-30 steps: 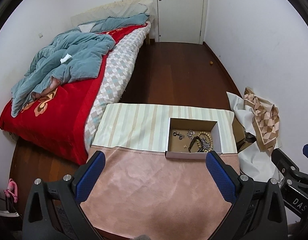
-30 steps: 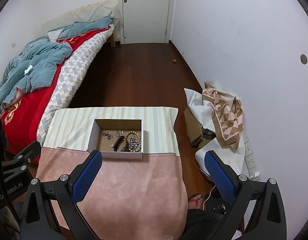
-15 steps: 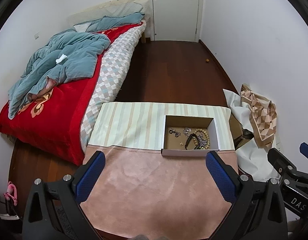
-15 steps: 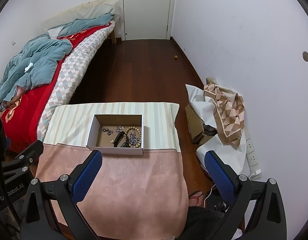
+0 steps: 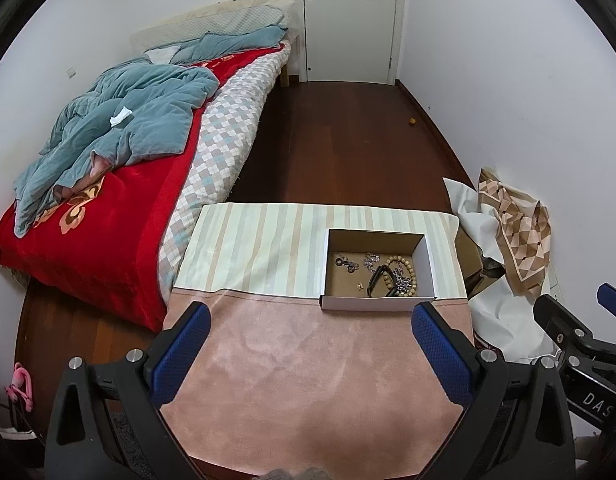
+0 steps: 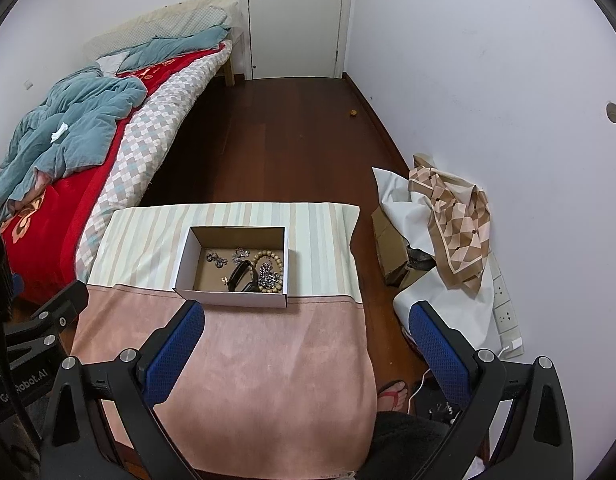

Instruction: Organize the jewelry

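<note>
An open cardboard box (image 5: 375,303) stands on the cloth-covered table (image 5: 308,360), also in the right wrist view (image 6: 232,299). Inside lie a wooden bead bracelet (image 5: 403,266), a black band (image 5: 377,278), silver chains (image 5: 371,259) and small earrings (image 5: 343,262). The bracelet (image 6: 268,258) and black band (image 6: 239,272) show in the right wrist view too. My left gripper (image 5: 308,324) is open and empty, held above the pink cloth in front of the box. My right gripper (image 6: 308,322) is open and empty, to the right of the left one.
A bed (image 5: 108,200) with a red blanket and blue quilt stands left of the table. A patterned scarf (image 6: 451,216) on white bags and cardboard boxes lies by the right wall. A foot in a sandal (image 6: 391,394) is beside the table. A white door (image 5: 347,20) is at the far end.
Both grippers have drawn back and up a little from the box, so the table looks smaller and farther. Both stay open. The box and jewelry have not moved.
</note>
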Available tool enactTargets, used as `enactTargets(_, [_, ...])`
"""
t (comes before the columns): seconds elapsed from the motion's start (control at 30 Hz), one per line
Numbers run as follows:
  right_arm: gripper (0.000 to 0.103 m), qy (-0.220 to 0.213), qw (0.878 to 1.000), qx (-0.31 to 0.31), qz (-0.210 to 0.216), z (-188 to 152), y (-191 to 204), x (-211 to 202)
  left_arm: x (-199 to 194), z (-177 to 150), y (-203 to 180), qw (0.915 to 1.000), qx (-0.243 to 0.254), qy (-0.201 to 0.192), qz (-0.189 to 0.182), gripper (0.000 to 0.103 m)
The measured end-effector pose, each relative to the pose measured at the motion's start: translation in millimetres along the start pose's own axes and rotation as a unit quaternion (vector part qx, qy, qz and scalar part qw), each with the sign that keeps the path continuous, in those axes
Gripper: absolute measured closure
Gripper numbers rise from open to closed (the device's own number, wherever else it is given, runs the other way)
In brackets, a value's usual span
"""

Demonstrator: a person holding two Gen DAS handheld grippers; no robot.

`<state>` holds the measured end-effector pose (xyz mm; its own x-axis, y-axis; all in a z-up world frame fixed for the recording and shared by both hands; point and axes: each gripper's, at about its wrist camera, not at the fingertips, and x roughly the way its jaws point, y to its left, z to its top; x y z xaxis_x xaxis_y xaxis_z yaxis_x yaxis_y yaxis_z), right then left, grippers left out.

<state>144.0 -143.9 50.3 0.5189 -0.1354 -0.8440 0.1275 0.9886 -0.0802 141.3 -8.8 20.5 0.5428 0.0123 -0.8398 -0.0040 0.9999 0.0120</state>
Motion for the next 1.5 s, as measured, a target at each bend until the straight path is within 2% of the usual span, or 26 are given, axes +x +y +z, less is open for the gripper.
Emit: enactTargets(1.5, [0.000,0.000,1.000,0.003,0.002,1.1,-4.4,-6.8,-5.9,-2.6,-0.2,1.0000,0.001,-0.005,0.000,0.000])
